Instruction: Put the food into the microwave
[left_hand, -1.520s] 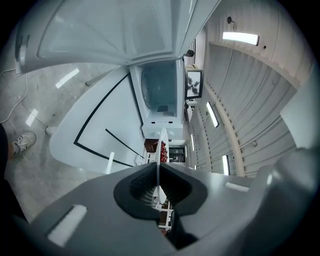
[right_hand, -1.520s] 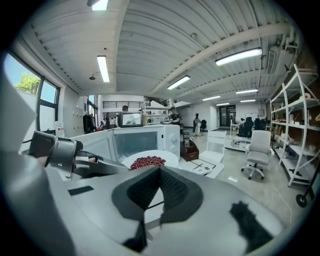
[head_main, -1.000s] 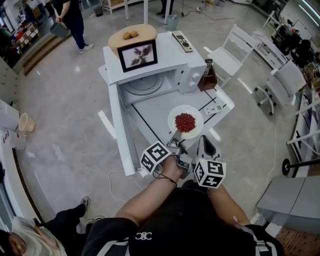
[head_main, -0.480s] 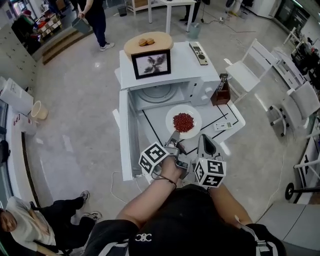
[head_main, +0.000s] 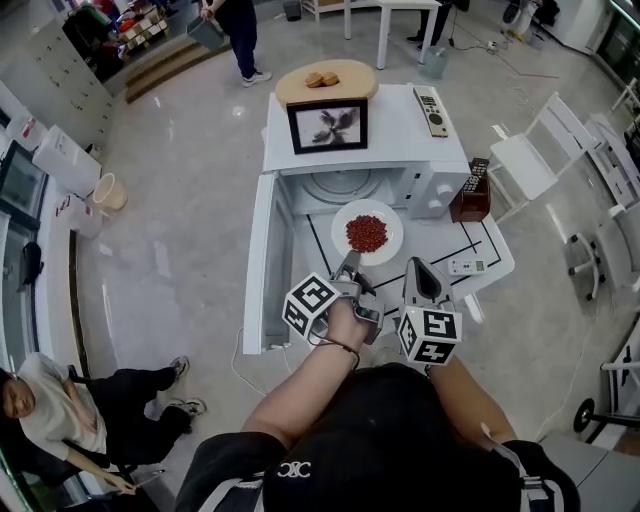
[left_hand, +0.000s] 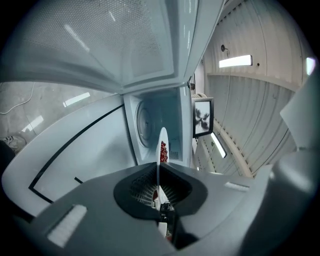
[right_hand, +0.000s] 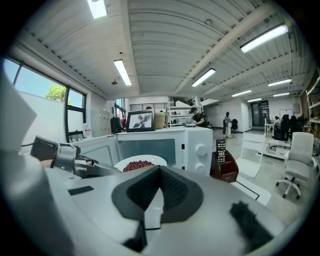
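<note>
A white plate (head_main: 384, 216) of red food (head_main: 366, 232) hangs just in front of the open white microwave (head_main: 400, 135). My left gripper (head_main: 348, 264) is shut on the plate's near rim. In the left gripper view the plate (left_hand: 163, 142) stands edge-on between the jaws of that gripper (left_hand: 159, 187), with the microwave cavity (left_hand: 150, 122) straight ahead. My right gripper (head_main: 419, 270) is to the right of the plate, shut and holding nothing. The right gripper view shows the right gripper (right_hand: 157, 172), the plate (right_hand: 137, 164) and the left gripper (right_hand: 65, 157) before the microwave (right_hand: 165, 142).
The microwave door (head_main: 262, 265) stands swung open to the left. On top of the microwave are a picture frame (head_main: 327, 125), a wooden board with bread (head_main: 326, 80) and a remote (head_main: 430, 110). A brown remote holder (head_main: 470, 200) and a small remote (head_main: 462, 267) stand at the right. White chairs (head_main: 535, 150) and people are around.
Both grippers have moved forward towards the microwave, and the plate in the left one has come nearer to the open cavity. Both stay shut.
</note>
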